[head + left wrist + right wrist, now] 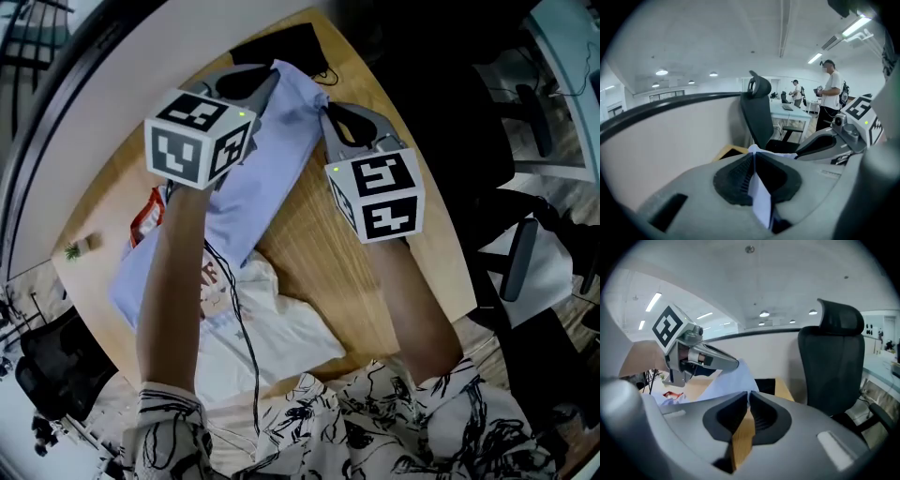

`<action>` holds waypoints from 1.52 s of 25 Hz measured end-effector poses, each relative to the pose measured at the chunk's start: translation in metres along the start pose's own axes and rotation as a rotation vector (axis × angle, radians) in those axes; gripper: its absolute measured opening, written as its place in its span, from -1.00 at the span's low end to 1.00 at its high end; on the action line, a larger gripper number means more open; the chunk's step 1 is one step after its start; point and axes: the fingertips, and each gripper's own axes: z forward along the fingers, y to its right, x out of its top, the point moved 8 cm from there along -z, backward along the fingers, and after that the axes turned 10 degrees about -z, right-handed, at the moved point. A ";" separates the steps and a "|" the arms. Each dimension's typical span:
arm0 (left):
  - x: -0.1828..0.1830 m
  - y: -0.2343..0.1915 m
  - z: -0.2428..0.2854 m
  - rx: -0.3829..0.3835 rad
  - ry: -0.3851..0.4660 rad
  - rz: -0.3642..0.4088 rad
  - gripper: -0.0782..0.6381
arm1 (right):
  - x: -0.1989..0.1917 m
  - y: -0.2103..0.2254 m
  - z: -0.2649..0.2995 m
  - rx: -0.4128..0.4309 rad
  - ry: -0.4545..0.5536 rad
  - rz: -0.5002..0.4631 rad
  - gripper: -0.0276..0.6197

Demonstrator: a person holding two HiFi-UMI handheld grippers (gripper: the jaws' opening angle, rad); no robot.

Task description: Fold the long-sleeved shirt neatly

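A lavender long-sleeved shirt [267, 169] hangs lifted over the wooden table [328, 244], its lower part trailing down to the left. My left gripper [272, 75] is shut on the shirt's top edge, and a strip of the lavender cloth [760, 199] shows between the pads. My right gripper [325, 111] is shut on the neighbouring corner of the shirt [733, 378], right at the fingertips. Each gripper appears in the other's view: the right gripper [825, 143] and the left gripper [715, 362]. The two stand close side by side.
A white printed T-shirt [267, 333] lies on the near part of the table. A black object [281, 45] sits at the far edge, a red item [145, 214] at the left. Black office chairs [834, 362] stand around, and people [830, 93] stand far off.
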 end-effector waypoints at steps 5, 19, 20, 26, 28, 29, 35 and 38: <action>0.060 0.040 -0.021 -0.069 0.110 0.023 -0.71 | 0.046 0.034 -0.061 -0.079 0.122 0.024 -0.82; 0.138 0.105 -0.011 -0.126 0.204 0.100 -0.71 | 0.084 0.085 -0.131 -0.158 0.239 0.018 -0.82; 0.143 0.109 -0.009 -0.134 0.211 0.100 -0.71 | 0.085 0.088 -0.133 -0.162 0.241 0.018 -0.82; 0.158 0.125 -0.009 -0.145 0.245 0.108 -0.71 | 0.090 0.099 -0.146 -0.174 0.252 0.004 -0.82; 0.157 0.126 -0.012 -0.141 0.251 0.101 -0.71 | 0.091 0.099 -0.149 -0.177 0.256 0.009 -0.82; 0.158 0.126 -0.013 -0.142 0.254 0.095 -0.71 | 0.091 0.100 -0.150 -0.182 0.255 0.011 -0.82; 0.161 0.131 -0.024 -0.151 0.281 0.075 -0.71 | 0.097 0.094 -0.155 -0.190 0.247 0.005 -0.82; 0.155 0.127 -0.038 -0.151 0.282 0.085 -0.71 | 0.108 0.081 -0.158 -0.156 0.264 -0.016 -0.82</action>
